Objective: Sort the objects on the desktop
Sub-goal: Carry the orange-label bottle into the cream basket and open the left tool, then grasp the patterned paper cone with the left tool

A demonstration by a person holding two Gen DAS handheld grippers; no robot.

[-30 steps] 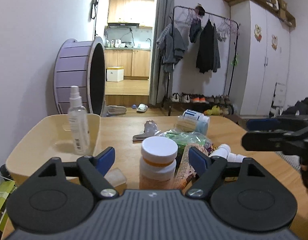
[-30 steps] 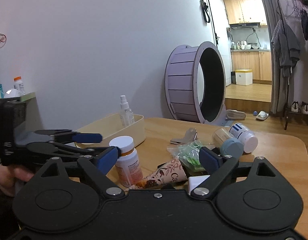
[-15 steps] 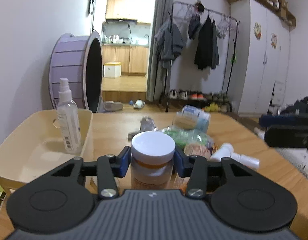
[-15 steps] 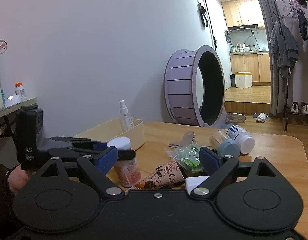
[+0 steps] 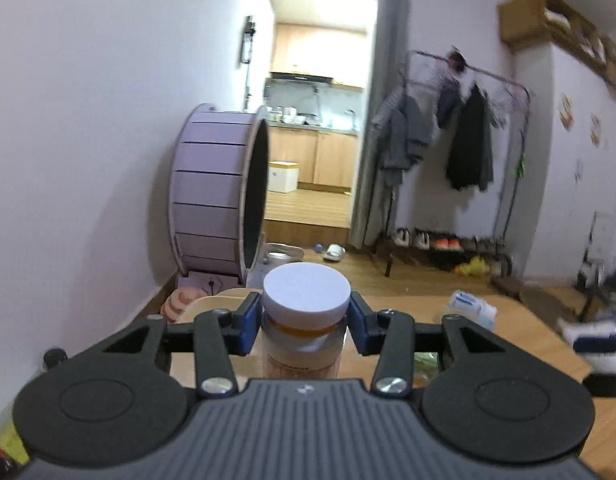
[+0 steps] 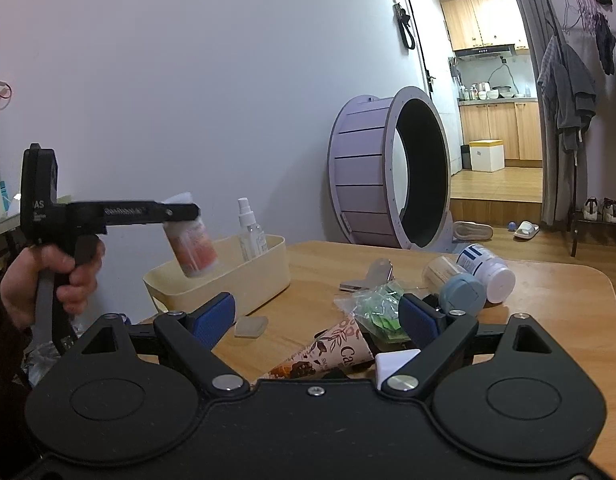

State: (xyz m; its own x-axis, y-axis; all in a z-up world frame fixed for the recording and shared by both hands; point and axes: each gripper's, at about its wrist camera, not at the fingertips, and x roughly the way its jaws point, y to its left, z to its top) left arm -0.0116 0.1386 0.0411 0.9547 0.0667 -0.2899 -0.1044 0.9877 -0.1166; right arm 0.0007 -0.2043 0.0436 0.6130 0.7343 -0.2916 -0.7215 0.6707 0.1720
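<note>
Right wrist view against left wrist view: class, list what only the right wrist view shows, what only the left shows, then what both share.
Only the right wrist view: the cream bin with a spray bottle standing in it, the hand on the left gripper's handle, the open right gripper, a paper cone and a green packet.

Only the left wrist view: the bottle's white cap top, and blue pads clamping beneath it.

Both: the left gripper holding the pill bottle, the purple wheel, the wooden table.

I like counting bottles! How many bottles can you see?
4: a pill bottle held in the left gripper above the bin, a spray bottle standing in it, two bottles lying on the table. The clutter may hide more.
</note>
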